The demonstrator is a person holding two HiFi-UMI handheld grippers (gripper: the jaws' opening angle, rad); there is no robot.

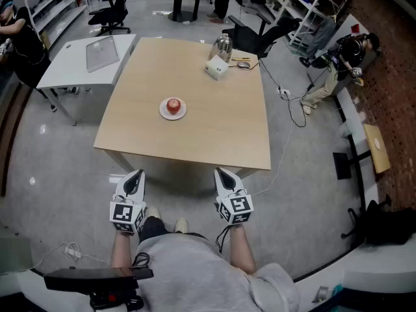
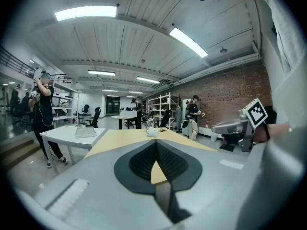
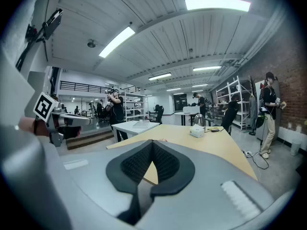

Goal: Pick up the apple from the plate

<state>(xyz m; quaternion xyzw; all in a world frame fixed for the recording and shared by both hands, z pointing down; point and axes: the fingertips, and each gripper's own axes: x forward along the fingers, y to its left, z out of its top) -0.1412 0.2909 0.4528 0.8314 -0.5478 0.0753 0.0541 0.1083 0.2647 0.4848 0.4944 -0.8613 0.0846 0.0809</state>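
Red apple [image 1: 173, 105] sits on the white plate [image 1: 162, 112] near the middle of the wooden desk [image 1: 214, 132], untouched. Left hand-held gripper [image 1: 138, 174] and right hand-held gripper [image 1: 220, 173] hang off the desk's near edge, well apart from the plate. Jaws of each pressed together, nothing between them

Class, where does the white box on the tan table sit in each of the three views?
Head view: white box, upper middle, far edge of the tan table.
Left gripper view: the box, just below centre.
Right gripper view: the box, right of centre.
Shared landmark: that table.
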